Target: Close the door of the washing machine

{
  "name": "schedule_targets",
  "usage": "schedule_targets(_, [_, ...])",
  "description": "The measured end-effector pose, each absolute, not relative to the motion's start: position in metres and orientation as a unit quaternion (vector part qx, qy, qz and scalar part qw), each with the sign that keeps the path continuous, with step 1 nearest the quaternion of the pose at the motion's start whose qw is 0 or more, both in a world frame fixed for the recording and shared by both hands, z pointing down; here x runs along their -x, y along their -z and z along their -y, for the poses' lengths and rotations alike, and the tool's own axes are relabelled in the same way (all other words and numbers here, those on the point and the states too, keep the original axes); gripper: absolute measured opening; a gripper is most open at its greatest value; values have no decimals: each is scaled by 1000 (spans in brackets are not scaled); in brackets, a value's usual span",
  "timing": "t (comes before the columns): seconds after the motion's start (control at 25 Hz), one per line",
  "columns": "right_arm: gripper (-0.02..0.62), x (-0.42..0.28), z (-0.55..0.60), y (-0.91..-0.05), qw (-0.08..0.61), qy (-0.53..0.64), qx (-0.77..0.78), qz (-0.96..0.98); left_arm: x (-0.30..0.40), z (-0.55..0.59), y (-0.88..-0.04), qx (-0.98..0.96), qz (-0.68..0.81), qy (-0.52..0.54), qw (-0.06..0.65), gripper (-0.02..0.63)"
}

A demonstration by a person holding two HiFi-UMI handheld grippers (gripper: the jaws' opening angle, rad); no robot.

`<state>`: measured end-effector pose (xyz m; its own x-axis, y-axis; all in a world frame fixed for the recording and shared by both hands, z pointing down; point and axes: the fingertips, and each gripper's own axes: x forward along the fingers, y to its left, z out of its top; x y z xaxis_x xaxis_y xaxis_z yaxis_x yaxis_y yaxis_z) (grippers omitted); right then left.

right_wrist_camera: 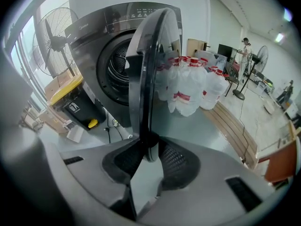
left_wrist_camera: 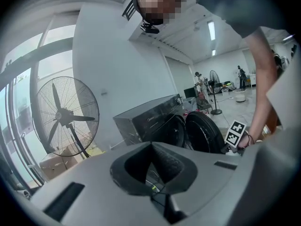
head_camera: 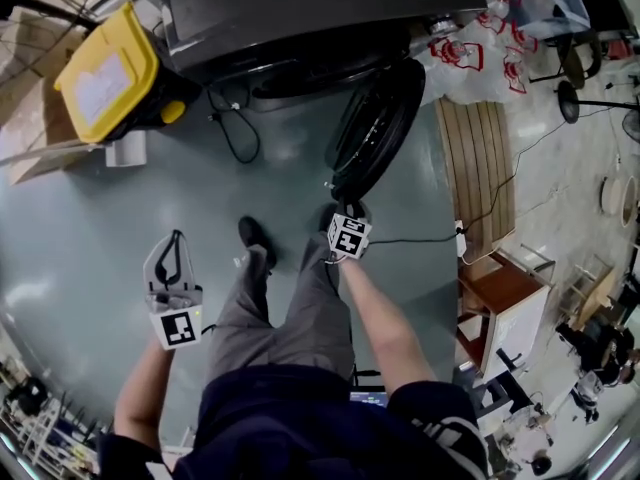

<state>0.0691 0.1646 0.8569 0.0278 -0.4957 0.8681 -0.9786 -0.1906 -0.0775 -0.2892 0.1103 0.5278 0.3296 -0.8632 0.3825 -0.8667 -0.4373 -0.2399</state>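
The dark grey washing machine stands at the top of the head view, its round door swung open toward me. My right gripper is at the door's near lower edge. In the right gripper view the door's rim runs edge-on between the jaws, and my right gripper is shut on it, with the drum opening behind. My left gripper hangs low at the left over the floor, far from the machine, its fingertips together and holding nothing.
A black bin with a yellow lid stands left of the machine, and a cable loops on the floor. Water bottles and a slatted wooden bench lie to the right. A brown cabinet is nearer. My feet stand before the door.
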Motion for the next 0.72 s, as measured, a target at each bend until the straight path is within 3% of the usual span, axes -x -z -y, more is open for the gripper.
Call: schedule_targets(0.72, [129,-8,-122,-861,261,-437,-668,543,335,-105,-535,-800,554,-231,10,25])
